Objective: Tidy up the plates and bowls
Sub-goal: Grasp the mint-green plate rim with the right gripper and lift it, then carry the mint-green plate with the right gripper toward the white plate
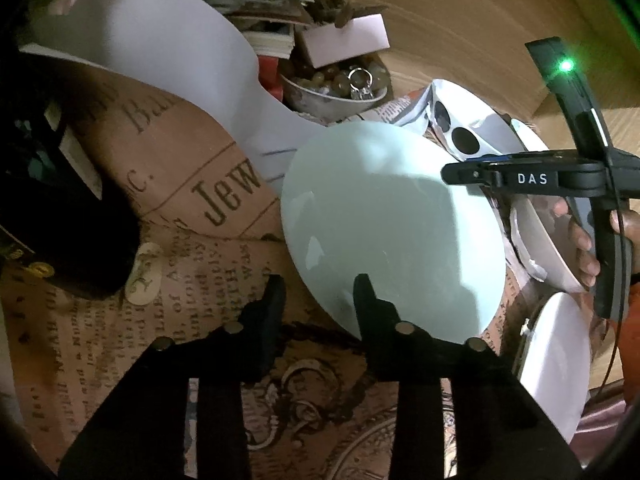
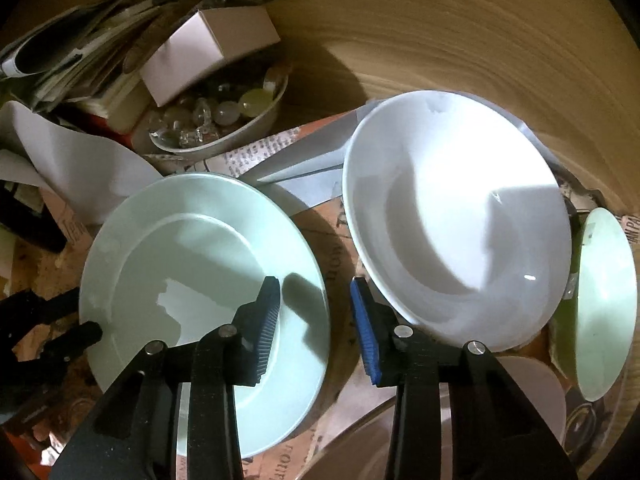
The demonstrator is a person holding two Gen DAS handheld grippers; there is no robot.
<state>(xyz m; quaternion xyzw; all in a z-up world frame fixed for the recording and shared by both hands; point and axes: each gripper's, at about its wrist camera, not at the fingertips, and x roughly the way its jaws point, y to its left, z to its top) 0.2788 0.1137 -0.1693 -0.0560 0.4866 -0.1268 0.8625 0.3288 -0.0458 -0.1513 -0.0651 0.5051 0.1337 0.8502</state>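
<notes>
Two pale green plates and a white bowl make up the crockery here; the nearer green plate [image 2: 200,280] lies flat on the newsprint-patterned cloth [image 1: 120,340], the white bowl [image 2: 456,216] just beside it, and a second green plate [image 2: 604,300] stands on edge beyond the bowl. Glazed ceramic, so probably stiff, fairly heavy, slippery and breakable; the thin rim looks the best place to grip. The left gripper [image 1: 320,292] straddles the plate's near rim, jaws narrow, though I cannot tell whether the pads press it; the right gripper [image 2: 314,312] hangs between plate and bowl, jaws parted and empty. A dish of glass beads [image 2: 216,120], a small box [image 2: 208,52], stacked papers [image 2: 72,56] and loose white sheets [image 1: 160,40] crowd the far side.
</notes>
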